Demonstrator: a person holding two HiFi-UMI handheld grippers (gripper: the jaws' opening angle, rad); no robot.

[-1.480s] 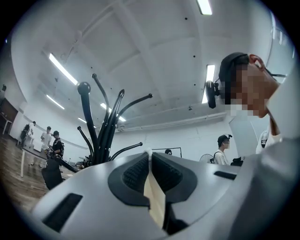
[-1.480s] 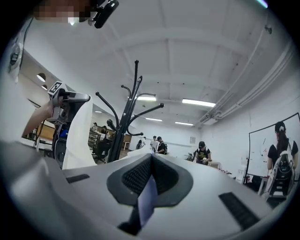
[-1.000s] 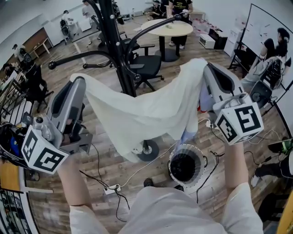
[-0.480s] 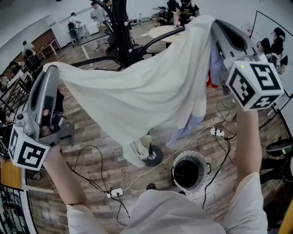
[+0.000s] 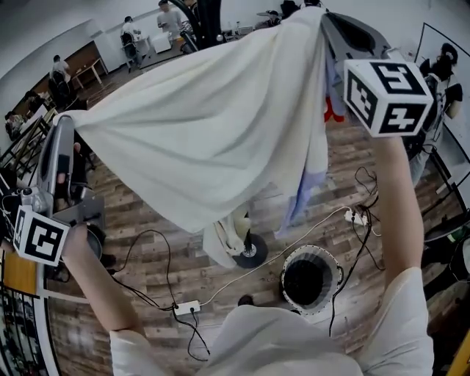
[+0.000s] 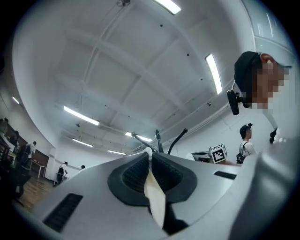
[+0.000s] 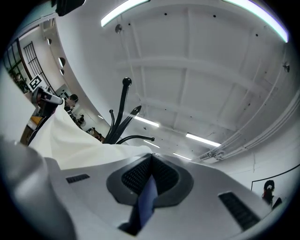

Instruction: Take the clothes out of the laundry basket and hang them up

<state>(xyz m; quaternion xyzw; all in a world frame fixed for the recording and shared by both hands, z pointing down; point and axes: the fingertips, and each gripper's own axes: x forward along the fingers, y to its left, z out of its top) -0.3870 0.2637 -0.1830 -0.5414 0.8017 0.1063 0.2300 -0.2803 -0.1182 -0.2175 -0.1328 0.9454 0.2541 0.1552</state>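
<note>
Cloth (image 5: 205,139), white and wide, is stretched in the air between the two grippers, high above the wooden floor (image 5: 161,268). The left gripper (image 5: 66,125) holds one corner at the left side of the head view, and the cloth rises from there up to the right gripper (image 5: 323,16) near the top edge. The lower edge of the cloth hangs down in a point between them.

In the left gripper view, the left gripper (image 6: 151,157) has its jaws pressed together on a thin pale strip of the cloth (image 6: 154,194). In the right gripper view, the right gripper (image 7: 151,159) is also closed, and a fold of blue fabric (image 7: 147,199) sits between its pads. The white cloth (image 7: 70,140) lies over the side of this gripper. Under the right gripper the blue fabric (image 5: 305,194) hangs down beside the white cloth, with a small red part next to it. I cannot tell if the blue fabric is a part of the same garment.

Behind the cloth stands the rack (image 5: 209,15); only its top and its round base on the floor are visible. The basket (image 5: 334,264) stands on the floor below the right arm, near the base, and its inside looks dark. A power strip (image 5: 186,307) with cables lies on the floor to the left of the basket.
</note>
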